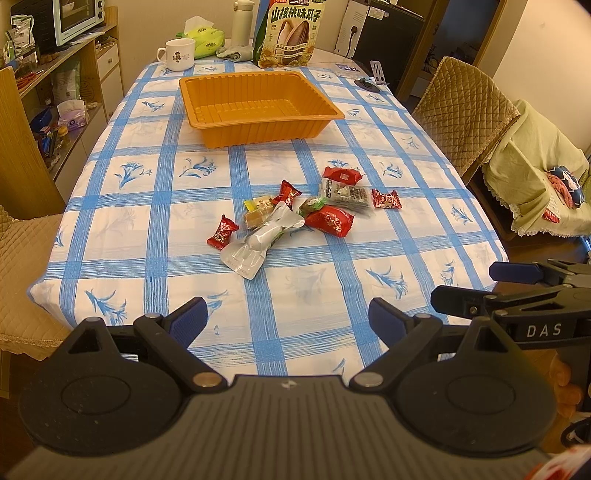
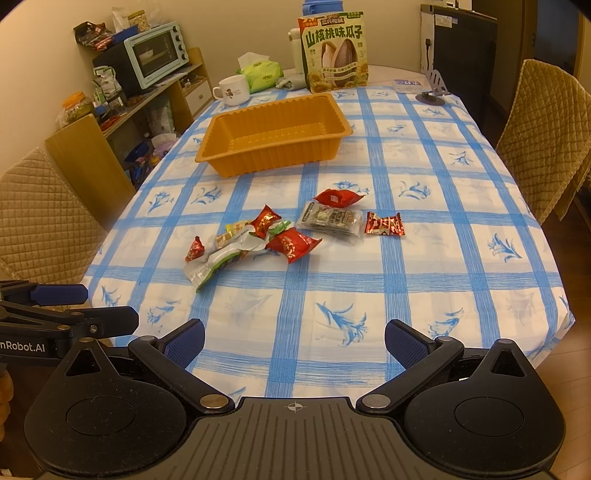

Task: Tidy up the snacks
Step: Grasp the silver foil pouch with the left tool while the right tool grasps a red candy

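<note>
A table covered by a blue-and-white checked tablecloth [image 1: 159,236] is seen from its near edge by both wrist cameras. At the far left, a shelf unit is seen carrying a pale blue toaster oven [image 2: 157,55]. On the far end of the table, from left to right, a white mug [image 1: 179,54], a green tissue pack [image 1: 205,37] and a large sunflower-seed bag [image 1: 290,33] are set. Just nearer, an orange plastic tray [image 1: 258,105] is placed with nothing seen inside it.

The snacks are scattered at mid-table, well apart from the tray. At the left of the cluster lies a small red candy [image 1: 221,232], beside a silver foil pouch [image 1: 260,236] that is overlapped with a yellow-wrapped sweet [image 1: 258,206] and another red candy [image 1: 287,194]. To the right, a larger red packet [image 1: 330,220], a grey printed pack [image 1: 345,195], a red packet [image 1: 341,175] beyond it and a red-and-white candy [image 1: 386,199] are found.

The left gripper [image 1: 286,321] is held over the near edge with its blue-padded jaws spread wide and nothing between them. The right gripper [image 2: 293,341] is likewise held wide apart and empty, just beside the left one. Quilted chairs are seen at both sides.
</note>
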Demonstrator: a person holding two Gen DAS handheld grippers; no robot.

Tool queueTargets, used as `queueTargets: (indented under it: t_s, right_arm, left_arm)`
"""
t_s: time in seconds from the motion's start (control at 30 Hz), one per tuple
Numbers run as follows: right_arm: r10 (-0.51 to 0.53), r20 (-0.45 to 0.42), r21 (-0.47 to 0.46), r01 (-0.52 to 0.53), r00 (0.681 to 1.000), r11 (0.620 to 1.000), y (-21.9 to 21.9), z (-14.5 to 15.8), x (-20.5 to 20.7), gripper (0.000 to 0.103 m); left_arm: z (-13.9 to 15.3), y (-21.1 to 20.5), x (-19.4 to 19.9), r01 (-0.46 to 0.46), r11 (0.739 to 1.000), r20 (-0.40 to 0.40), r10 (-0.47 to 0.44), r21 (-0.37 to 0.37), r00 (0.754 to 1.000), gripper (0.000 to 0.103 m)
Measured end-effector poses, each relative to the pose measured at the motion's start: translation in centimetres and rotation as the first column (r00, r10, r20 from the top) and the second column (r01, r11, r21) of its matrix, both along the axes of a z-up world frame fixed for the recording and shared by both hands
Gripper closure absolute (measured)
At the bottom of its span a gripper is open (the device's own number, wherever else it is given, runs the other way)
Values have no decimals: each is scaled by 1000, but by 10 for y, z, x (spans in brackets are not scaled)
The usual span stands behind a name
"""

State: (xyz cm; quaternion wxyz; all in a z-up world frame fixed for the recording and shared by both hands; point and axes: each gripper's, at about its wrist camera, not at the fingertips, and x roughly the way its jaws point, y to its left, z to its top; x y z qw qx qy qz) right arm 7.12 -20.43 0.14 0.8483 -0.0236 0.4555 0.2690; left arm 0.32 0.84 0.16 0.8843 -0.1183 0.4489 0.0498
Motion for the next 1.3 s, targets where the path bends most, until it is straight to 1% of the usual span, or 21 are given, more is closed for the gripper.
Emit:
queueTargets:
  t_s: [0.37,0.53,0.67,0.77,0.83,0.93,1.03,1.07,1.1,1.17,1.27,1.3]
  right_arm:
    - [1,-2,0,-1,1000,1000,-1,-2,3,0]
    - [-11,8,6,11,1000,1000,-4,-8,10,0]
    - [-25,22,12,25,999,1000,-14,-20,29,0]
    - [-31,31,36,30,999,999,-27,-27,46,0]
    - [-33,41,37,32,999,999,-32,-33,57,0]
    - [-8,73,23,6,997,1000,-41,-42,75,0]
    - [48,110,12,-49,993,999,-47,-50,92,1]
    - [75,122,12,-77,990,997,-47,-53,98,5]
    - [106,125,14,-108,986,994,-48,-56,104,12]
    - [144,124,12,-147,982,989,-48,-62,116,17]
    - [200,139,10,-204,970,979,-46,-71,135,21]
    - [218,145,6,-221,965,975,-45,-73,139,25]
  left_arm:
    - [-1,1,0,-3,1000,-1,3,-1,1000,10]
    - [-5,2,10,-30,1000,-2,30,2,1000,10]
    - [-12,6,20,-66,998,4,66,19,998,10]
    - [-14,15,22,-100,994,9,100,32,995,10]
    - [-18,22,26,-126,991,10,125,36,992,10]
    - [-23,31,32,-159,986,13,159,44,987,10]
    - [-29,37,36,-189,981,17,189,40,982,10]
    - [-31,38,38,-199,979,17,198,43,980,10]
    - [-33,39,40,-209,977,18,208,46,978,10]
    - [-37,41,45,-229,972,17,229,53,973,10]
    - [-43,42,51,-255,966,15,255,47,967,10]
    - [-46,42,54,-265,963,13,265,45,964,10]
